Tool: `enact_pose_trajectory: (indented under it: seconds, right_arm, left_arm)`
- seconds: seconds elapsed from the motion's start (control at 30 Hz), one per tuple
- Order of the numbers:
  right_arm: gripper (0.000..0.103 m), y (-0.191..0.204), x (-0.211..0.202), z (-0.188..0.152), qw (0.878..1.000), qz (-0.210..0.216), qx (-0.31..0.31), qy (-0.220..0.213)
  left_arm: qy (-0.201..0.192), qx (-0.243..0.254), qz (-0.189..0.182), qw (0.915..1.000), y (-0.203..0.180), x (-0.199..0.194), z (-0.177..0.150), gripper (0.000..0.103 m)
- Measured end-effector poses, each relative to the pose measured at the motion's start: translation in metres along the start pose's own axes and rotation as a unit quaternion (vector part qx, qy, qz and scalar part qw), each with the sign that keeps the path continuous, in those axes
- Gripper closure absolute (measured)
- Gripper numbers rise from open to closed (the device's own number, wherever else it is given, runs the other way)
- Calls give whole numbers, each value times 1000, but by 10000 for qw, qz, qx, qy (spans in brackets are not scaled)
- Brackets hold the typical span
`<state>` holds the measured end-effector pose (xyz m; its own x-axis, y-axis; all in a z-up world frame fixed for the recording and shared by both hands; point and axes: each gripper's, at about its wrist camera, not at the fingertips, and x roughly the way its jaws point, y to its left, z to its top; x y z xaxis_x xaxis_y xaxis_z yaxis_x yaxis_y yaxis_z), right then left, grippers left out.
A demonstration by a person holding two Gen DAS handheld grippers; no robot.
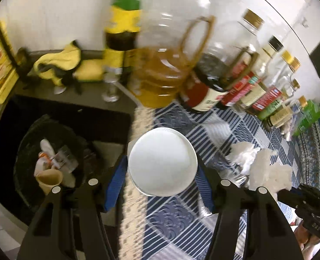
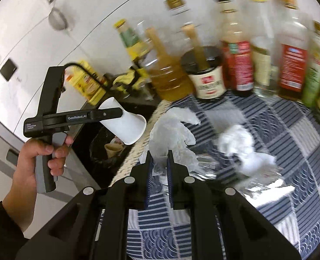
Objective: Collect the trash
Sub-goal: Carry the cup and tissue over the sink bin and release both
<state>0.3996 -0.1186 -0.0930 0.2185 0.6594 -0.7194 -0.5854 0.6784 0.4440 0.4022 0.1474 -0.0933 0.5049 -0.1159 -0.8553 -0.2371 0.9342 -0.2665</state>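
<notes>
Two claws: left claw (image 1: 162,169) clamped on a white paper cup (image 1: 162,161); right claw (image 2: 160,162) pressed together on a crumpled clear plastic film (image 2: 170,138)
Cup axis: roughly level in the right wrist view, base towards the wall, open mouth (image 2: 136,133) towards the camera and slightly down; round flat base filling the left wrist view
Cup look: plain white, tapered, undented, rim intact
Cup place: between the blue pads (image 1: 116,179) of the left claw, gripped across its sides; over the bench (image 1: 173,221) edge, just beside the bin (image 1: 27,134)
Film look: translucent, whitish, wrinkled into loose folds, blurred
Film place: lower end pinched between the right claw's pads, rest spread forward over the patterned blue-and-white cloth (image 2: 301,151)
Tissue: white crumpled wad (image 2: 242,149) on the cloth, right of the film, apart from both claws
Bin: black-lined, left of the bench and lower; a tan paper cup (image 1: 49,178) and pale scraps inside
Back row: bottles along the wall, an oil jug (image 1: 160,73) and a dark-lidded jar (image 2: 205,73) among them; all blurred
Hand: left hand (image 2: 36,158) wrapped round the left claw's handle, dark sleeve below
</notes>
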Motion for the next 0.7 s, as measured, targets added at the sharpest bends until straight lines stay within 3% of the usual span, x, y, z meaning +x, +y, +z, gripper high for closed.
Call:
enact_pose_trajectory:
  seconds: [0.7]
  right_arm:
    - [89,155,168,44,9921,560,-740,844]
  left_arm:
    - [-318,-1041,271,9937,200,-55,-35,44]
